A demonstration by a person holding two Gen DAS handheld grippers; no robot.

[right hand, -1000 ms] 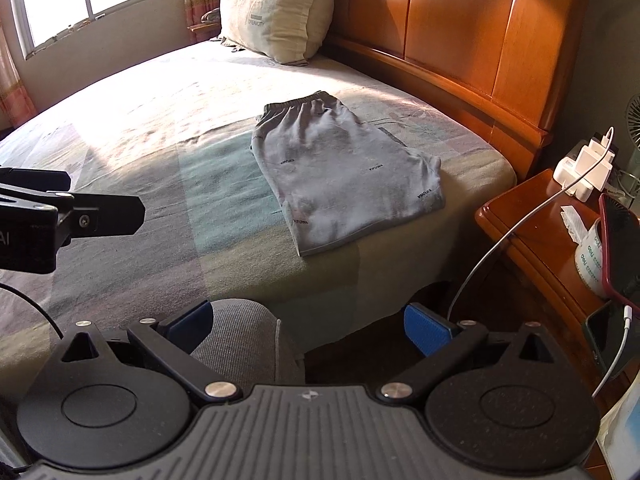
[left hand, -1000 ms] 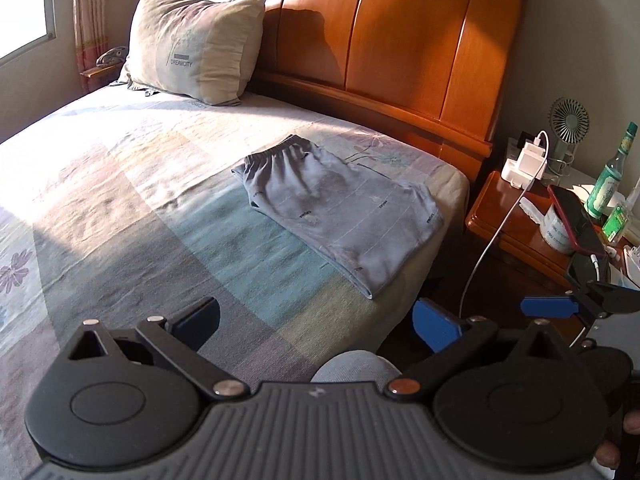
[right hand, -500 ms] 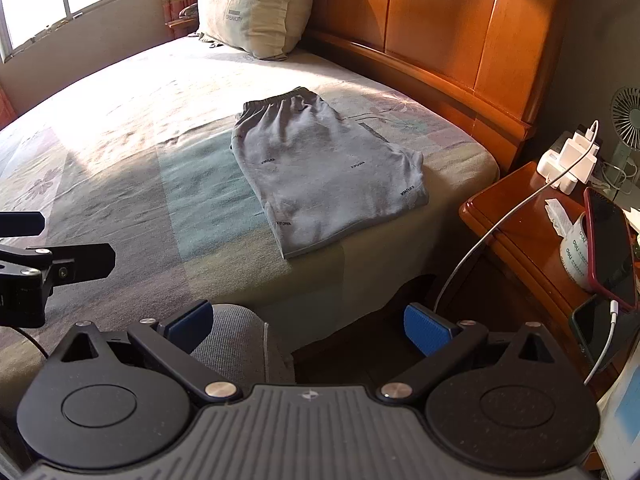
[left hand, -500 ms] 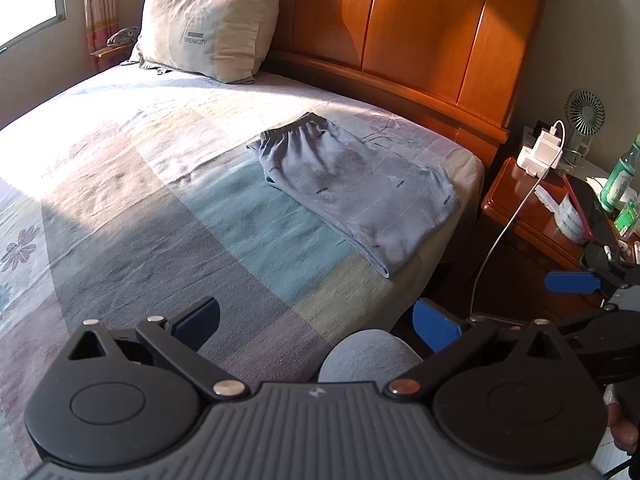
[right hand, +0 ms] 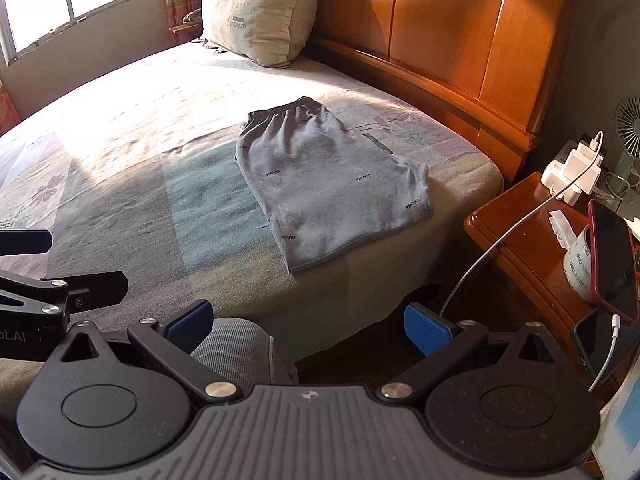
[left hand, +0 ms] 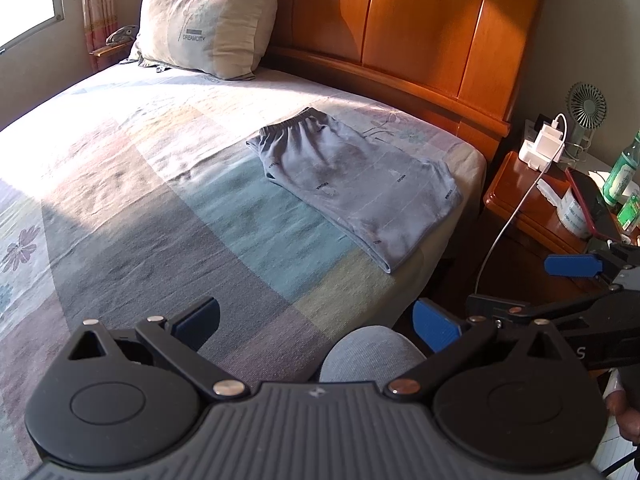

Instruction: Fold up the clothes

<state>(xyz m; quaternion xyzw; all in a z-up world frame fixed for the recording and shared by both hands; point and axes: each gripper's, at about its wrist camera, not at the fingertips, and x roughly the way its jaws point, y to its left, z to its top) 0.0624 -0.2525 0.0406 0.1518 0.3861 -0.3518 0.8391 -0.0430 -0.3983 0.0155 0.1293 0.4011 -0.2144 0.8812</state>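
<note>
Bedroom, wooden headboard (left hand: 420, 28), patchwork bedspread (left hand: 168, 200). Left gripper (left hand: 316, 322) jaws wide, holding nothing, over a grey-clad knee (left hand: 368, 350) at the bed's edge. Right gripper (right hand: 306, 320) same: jaws wide, nothing held. Folded grey shorts (right hand: 328, 184) lie flat near the bed's right edge, well apart from both. Pillow (left hand: 208, 24) at the head; nightstand (right hand: 532, 240) beside the bed with phone (right hand: 612, 264), chargers
</note>
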